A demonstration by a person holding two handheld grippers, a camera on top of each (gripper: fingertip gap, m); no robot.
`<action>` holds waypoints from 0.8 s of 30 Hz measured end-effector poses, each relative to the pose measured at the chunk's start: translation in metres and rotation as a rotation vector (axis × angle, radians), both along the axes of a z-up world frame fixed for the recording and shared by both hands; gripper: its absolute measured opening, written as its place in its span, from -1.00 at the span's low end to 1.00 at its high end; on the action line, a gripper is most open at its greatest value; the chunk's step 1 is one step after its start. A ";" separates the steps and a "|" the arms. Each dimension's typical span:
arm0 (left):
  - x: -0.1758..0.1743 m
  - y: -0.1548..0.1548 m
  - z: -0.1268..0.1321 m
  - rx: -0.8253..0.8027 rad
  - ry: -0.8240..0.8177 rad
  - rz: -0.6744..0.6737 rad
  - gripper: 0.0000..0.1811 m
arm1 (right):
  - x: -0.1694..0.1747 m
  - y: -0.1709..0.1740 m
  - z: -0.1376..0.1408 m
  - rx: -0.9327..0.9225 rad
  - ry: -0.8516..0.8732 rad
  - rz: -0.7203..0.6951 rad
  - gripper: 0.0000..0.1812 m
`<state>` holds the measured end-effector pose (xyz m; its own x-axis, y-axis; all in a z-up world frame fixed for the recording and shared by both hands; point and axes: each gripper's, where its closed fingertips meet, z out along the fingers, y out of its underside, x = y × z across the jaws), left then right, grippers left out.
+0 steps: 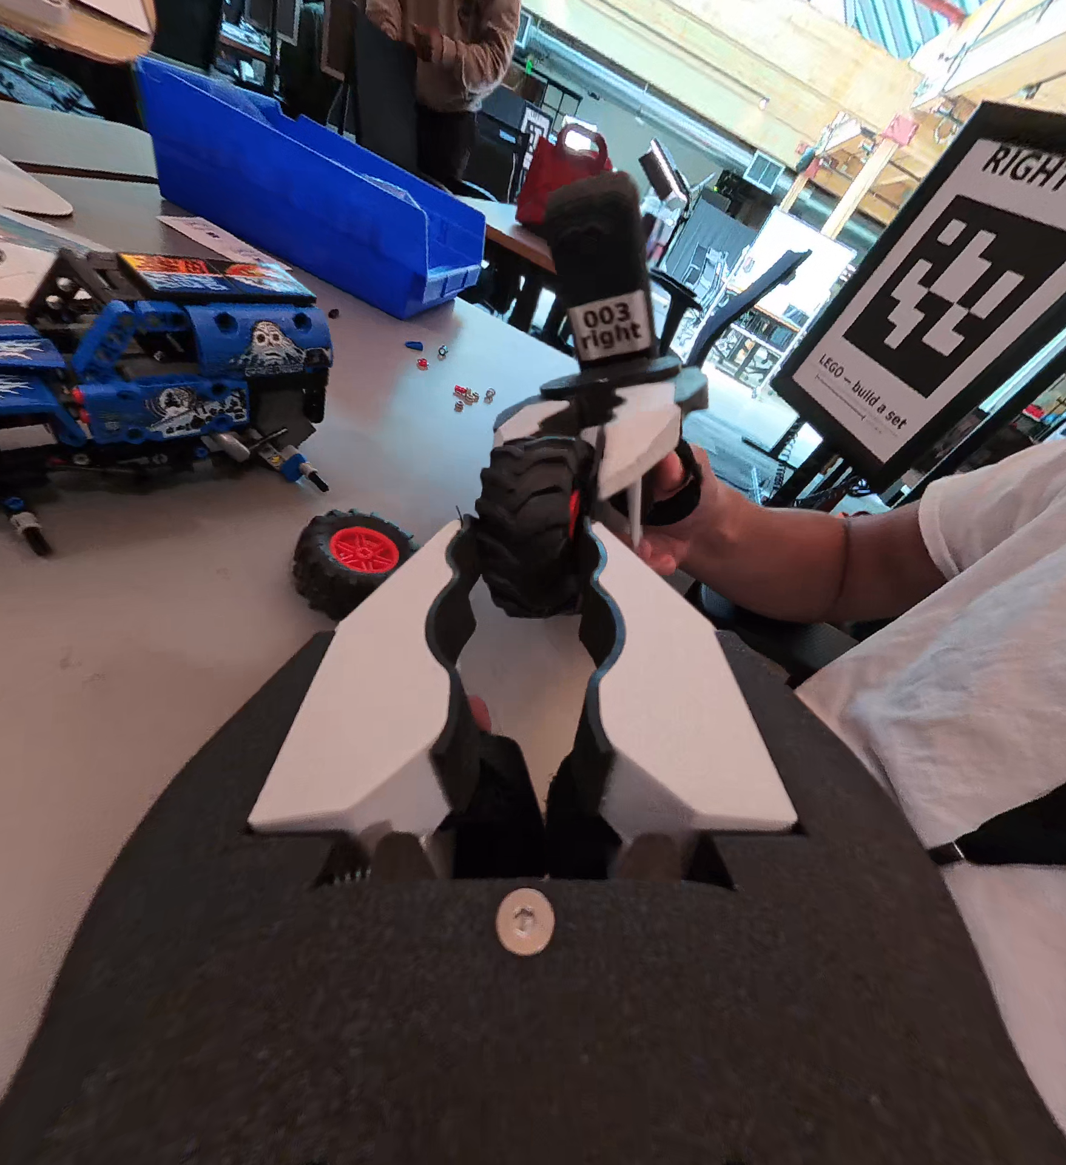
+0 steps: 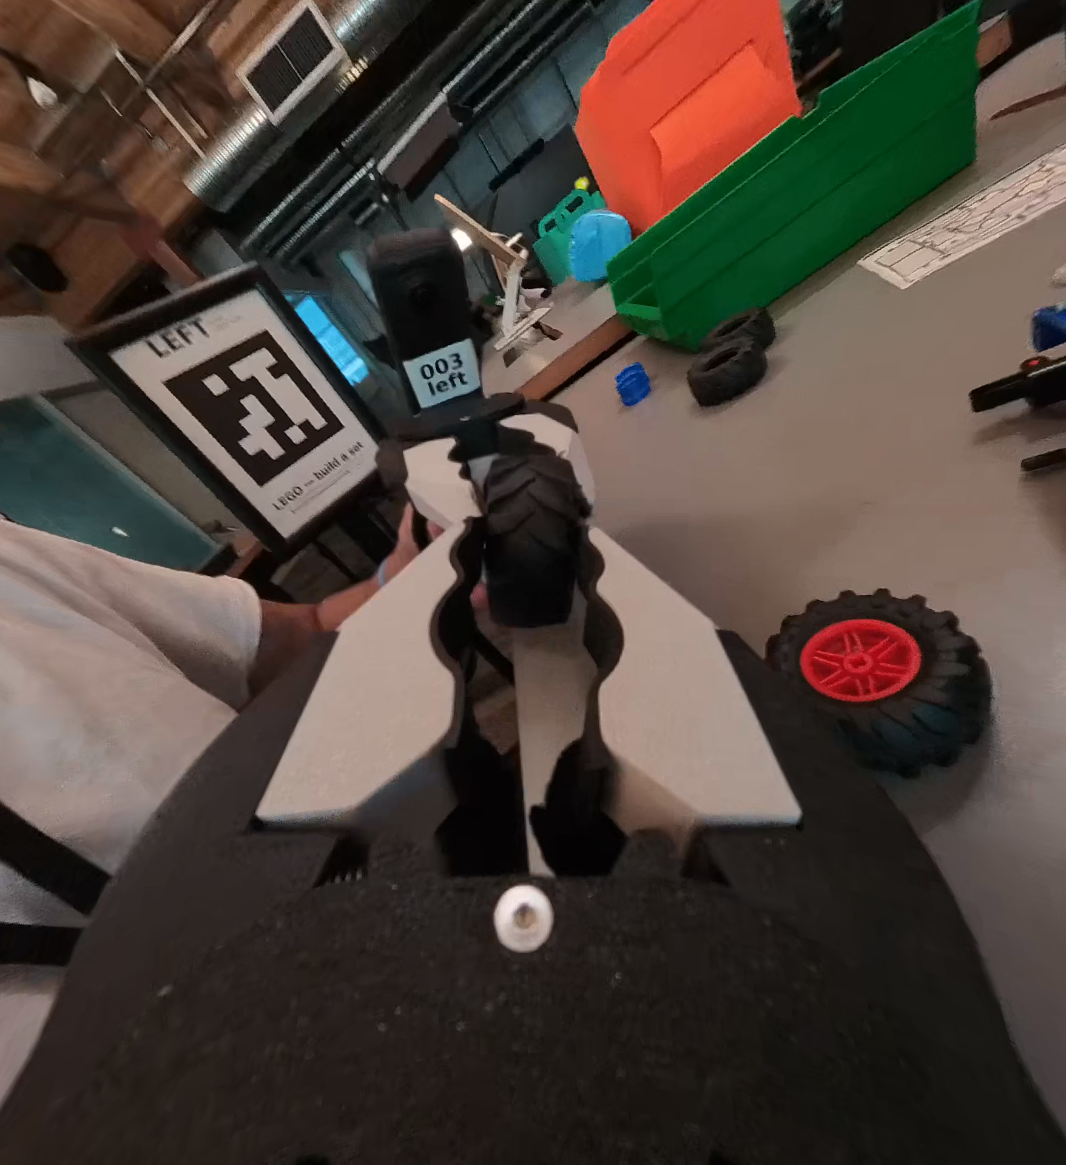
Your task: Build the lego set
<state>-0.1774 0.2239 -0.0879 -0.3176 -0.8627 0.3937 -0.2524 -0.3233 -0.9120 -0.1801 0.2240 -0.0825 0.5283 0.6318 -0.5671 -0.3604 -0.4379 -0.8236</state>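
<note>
Two tools: your left tool (image 1: pixel 527 539) and right tool (image 2: pixel 530 542) meet nose to nose above the counter (image 1: pixel 139 693), both on the same piece.
Held piece: chunky black rubber tyre with a red hub (image 1: pixel 530 555), up in the air between the two tools and off the counter. From the left wrist view a sliver of red rim shows on its right side.
Left tool state: tips closed in against the tread on both sides, so it looks like it's pinching the tyre.
Right tool state: same deal, tips snug against the tyre. I'd call it gripping too, though I can't tell which one carries the load.
Why held like that: my guess is a handover or regrip, so you can turn the hub the right way for an axle.
Truck: the blue and black brick-built monster truck with flame and skull stickers (image 1: pixel 139 378) sits on the counter to your left, well apart from the tyre, with bare axle pins sticking out towards you.
Second wheel: a matching black tyre with red spoked rim (image 1: pixel 353 561) lies hub-up on the counter near the tools, parked within easy reach for later.
Loose bits: small red and grey pins (image 1: pixel 470 396) are scattered beside the long blue plastic bin (image 1: pixel 303 189).
Spares: two bare black tyres (image 2: pixel 729 359) and a small blue rim (image 2: pixel 632 382) wait near the green plastic bin (image 2: pixel 801 220).
Progress: the wheels aren't on yet, as far as I can see.
</note>
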 end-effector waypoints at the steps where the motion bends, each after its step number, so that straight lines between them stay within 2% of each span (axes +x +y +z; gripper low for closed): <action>1: 0.000 0.006 0.002 -0.006 -0.012 0.028 -0.70 | 0.000 0.001 -0.004 0.023 -0.072 -0.020 -0.61; 4: -0.003 0.017 0.015 -0.100 -0.073 0.067 -0.70 | -0.001 0.003 -0.013 0.019 -0.178 -0.048 -0.57; 7: 0.000 0.011 0.017 -0.168 -0.102 0.052 -0.71 | -0.010 0.003 -0.007 -0.005 -0.079 -0.009 -0.62; 11: 0.001 0.006 0.012 -0.107 -0.093 0.036 -0.70 | -0.006 0.001 -0.003 -0.045 0.008 0.004 -0.67; 13: 0.001 0.002 0.004 0.002 -0.056 0.027 -0.70 | -0.004 -0.002 -0.008 -0.054 -0.088 0.020 -0.69; 17: -0.001 -0.003 -0.014 0.347 0.018 0.034 -0.68 | -0.001 -0.008 -0.022 -0.010 -0.519 0.017 -0.71; 19: 0.001 -0.004 -0.014 0.494 0.012 0.077 -0.68 | 0.001 -0.011 -0.023 -0.004 -0.652 0.012 -0.71; 22: 0.002 -0.012 -0.010 0.504 -0.009 0.067 -0.69 | 0.001 -0.020 -0.022 -0.031 -0.685 0.054 -0.71; 24: 0.002 -0.018 -0.005 0.362 -0.016 0.025 -0.72 | 0.000 -0.024 -0.018 -0.013 -0.647 0.075 -0.71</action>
<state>-0.1756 0.2061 -0.0928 -0.2980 -0.9529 0.0567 -0.2331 0.0150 -0.9723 -0.1802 0.1996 -0.1006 0.7204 0.6756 -0.1569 0.2385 -0.4538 -0.8586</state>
